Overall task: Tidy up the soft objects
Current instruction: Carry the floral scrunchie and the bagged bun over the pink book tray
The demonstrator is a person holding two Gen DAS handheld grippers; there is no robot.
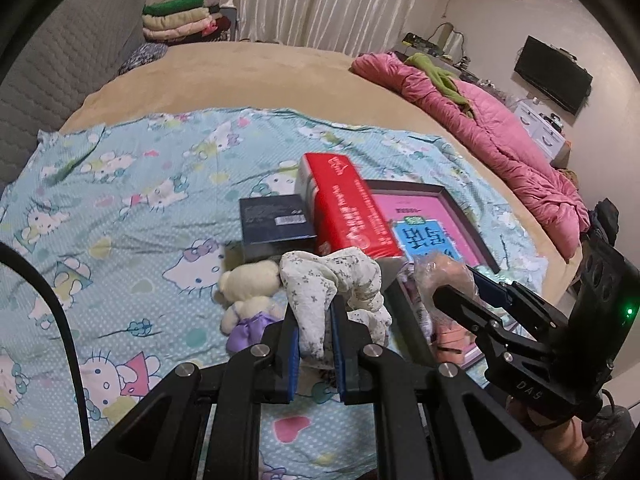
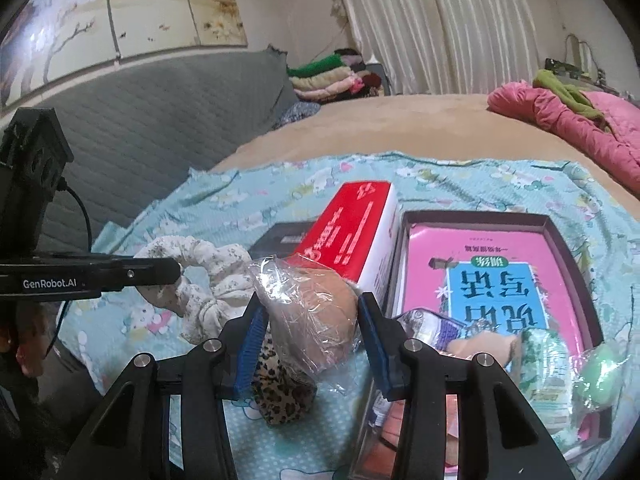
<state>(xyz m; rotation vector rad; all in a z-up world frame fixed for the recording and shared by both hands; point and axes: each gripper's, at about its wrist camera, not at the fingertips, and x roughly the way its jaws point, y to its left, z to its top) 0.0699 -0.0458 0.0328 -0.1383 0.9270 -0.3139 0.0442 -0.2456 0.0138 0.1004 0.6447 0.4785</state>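
Note:
My left gripper (image 1: 315, 312) is shut on a white floral scrunchie (image 1: 332, 280) and holds it up above the Hello Kitty sheet; the scrunchie also shows in the right wrist view (image 2: 208, 276). My right gripper (image 2: 310, 320) is shut on a tan soft item wrapped in clear plastic (image 2: 316, 308), beside the dark open box (image 2: 556, 236); this gripper also shows in the left wrist view (image 1: 464, 292). A leopard-print scrunchie (image 2: 280, 388) lies under the right gripper. A small cream plush bear in a purple dress (image 1: 248, 300) lies on the sheet left of the left gripper.
A red and white carton (image 1: 348, 208) and a dark flat box (image 1: 276, 224) lie behind the grippers. The open box holds a pink book (image 2: 492, 264) and several packets (image 2: 548, 364). A pink quilt (image 1: 500, 136) lies at the bed's right. A grey headboard (image 1: 60, 80) stands left.

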